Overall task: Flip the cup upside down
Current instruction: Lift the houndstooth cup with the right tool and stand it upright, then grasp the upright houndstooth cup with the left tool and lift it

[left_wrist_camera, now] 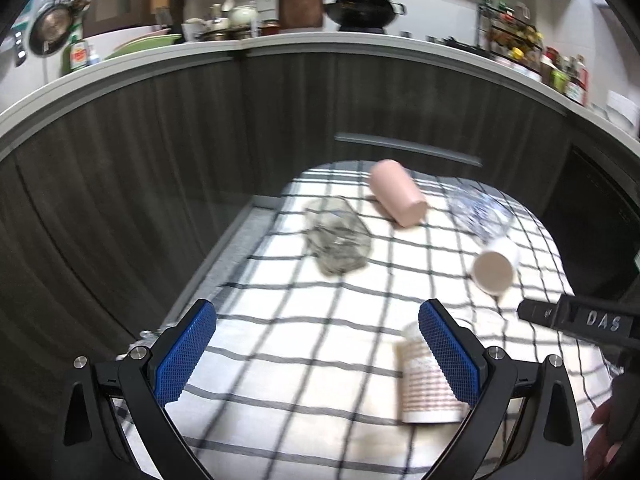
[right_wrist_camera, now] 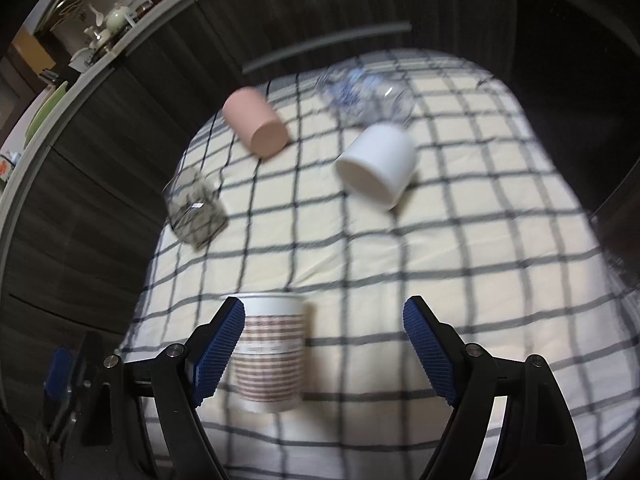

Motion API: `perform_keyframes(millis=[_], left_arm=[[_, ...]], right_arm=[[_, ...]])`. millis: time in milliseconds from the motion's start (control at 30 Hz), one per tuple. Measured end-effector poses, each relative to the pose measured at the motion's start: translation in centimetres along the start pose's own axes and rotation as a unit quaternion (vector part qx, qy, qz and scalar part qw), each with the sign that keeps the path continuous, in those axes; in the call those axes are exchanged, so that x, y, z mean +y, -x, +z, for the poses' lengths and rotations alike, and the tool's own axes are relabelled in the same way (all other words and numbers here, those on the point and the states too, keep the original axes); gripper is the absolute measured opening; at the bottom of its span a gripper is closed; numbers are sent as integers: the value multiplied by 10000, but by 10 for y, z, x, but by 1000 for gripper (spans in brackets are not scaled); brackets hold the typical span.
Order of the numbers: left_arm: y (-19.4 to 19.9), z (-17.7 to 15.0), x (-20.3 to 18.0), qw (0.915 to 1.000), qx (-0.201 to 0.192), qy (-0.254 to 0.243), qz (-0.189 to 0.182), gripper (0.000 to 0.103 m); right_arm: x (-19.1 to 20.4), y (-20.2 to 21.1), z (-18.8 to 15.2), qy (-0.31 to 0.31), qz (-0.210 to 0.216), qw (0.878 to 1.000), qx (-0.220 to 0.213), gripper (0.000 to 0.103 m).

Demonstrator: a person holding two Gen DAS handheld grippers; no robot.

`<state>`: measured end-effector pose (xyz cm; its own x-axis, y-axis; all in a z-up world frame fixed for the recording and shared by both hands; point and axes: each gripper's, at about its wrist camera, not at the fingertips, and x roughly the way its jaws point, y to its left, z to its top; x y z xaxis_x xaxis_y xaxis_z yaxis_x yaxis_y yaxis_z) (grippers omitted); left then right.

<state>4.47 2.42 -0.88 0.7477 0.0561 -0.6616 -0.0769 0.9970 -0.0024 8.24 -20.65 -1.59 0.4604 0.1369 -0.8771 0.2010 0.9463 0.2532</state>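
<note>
Several cups lie on their sides on a checked cloth [left_wrist_camera: 280,344] [right_wrist_camera: 480,240]. A striped paper cup [left_wrist_camera: 428,384] [right_wrist_camera: 272,356] lies nearest. A white cup [left_wrist_camera: 496,266] [right_wrist_camera: 376,164] lies with its mouth toward me. A pink cup [left_wrist_camera: 396,192] [right_wrist_camera: 256,126], a grey glass [left_wrist_camera: 338,240] [right_wrist_camera: 196,208] and a clear patterned glass [left_wrist_camera: 478,212] [right_wrist_camera: 364,92] lie farther off. My left gripper [left_wrist_camera: 316,352] is open and empty, its right finger just over the striped cup. My right gripper [right_wrist_camera: 324,354] is open and empty above the striped cup; it also shows in the left wrist view [left_wrist_camera: 576,320].
Dark wood cabinet fronts [left_wrist_camera: 160,152] stand behind the table, with a handle bar [left_wrist_camera: 408,148]. A cluttered kitchen counter [left_wrist_camera: 280,40] runs above them with a wok [left_wrist_camera: 362,6] and bottles. The table's left edge [left_wrist_camera: 216,256] drops off beside the cloth.
</note>
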Motion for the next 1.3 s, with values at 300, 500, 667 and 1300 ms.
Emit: perform_keyframes(millis=[300,500,667,1300], left_arm=[[2,-13,-46,9982,-139,-402,-424,103],[3,-32,-60,9940,-520,-386,-887,103],[0,-45,-69,9935,-750,-401,-753,103],[-49,-88,-94,9953,136,-593,-758,81]], right_arm=[[-35,38,-8,319,-656,9931,-923,85],[-54,54,-18,408,-885,9834,-1532,89],[-65,52,-23,283,-854,9829,-1605,92],[-93,17,-25,-184,-881,9900,-1089,92]])
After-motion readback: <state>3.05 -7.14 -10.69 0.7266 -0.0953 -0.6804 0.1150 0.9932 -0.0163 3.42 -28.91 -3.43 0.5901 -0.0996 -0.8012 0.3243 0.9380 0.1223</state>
